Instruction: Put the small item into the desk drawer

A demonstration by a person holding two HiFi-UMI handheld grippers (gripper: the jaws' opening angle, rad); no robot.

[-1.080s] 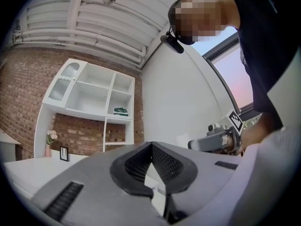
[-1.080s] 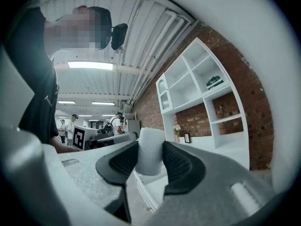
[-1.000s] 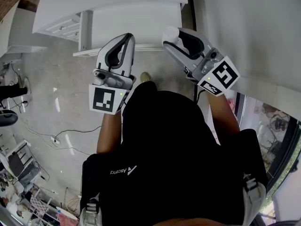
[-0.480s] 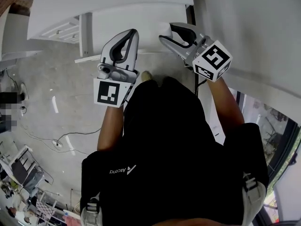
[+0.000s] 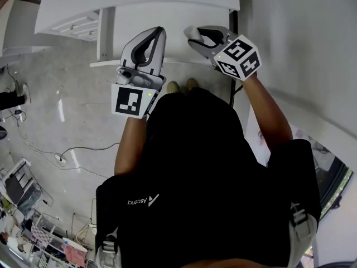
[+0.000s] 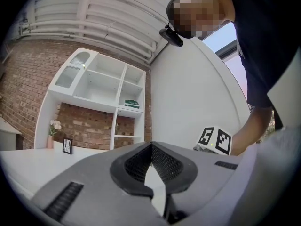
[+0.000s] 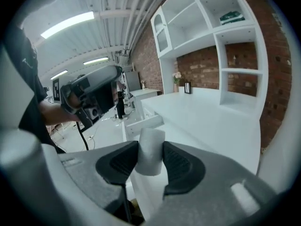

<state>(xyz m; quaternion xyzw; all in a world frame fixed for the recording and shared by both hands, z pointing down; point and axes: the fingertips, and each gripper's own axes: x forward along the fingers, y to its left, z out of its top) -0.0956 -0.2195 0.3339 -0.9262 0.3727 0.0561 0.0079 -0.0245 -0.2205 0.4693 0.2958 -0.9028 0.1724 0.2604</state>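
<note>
Your right gripper [image 7: 151, 164] has its jaws clamped on the small white foam cylinder [image 7: 149, 147]. One dark ribbed pad presses each side, and the cylinder stands upright between them with its top rising above the pads. Your left gripper [image 6: 151, 147] has its jaws together at the tips, with nothing between them. In the head view you hold both grippers out in front of your chest, side by side and apart. The right one reaches over the near edge of the white counter [image 5: 167, 21] with the cylinder at its tip, and the left one beside it points the same way. Looking along the right jaws, the cylinder sits at the counter's front edge. Just past it to the left, a white drawer [image 7: 143, 120] stands pulled out from the counter's front, and the cylinder is not in it. Further back on the counter, a small dark picture frame [image 6: 67, 146] and a little vase of pale flowers [image 6: 52, 128] stand against a red brick wall [image 6: 89, 126]. A tall white shelf unit [image 6: 101, 84] rises at the counter's far end, with a green item [image 6: 131, 103] in one of its compartments. Below you lies a grey floor [image 5: 72, 116] with thin cables trailing across it.
</note>
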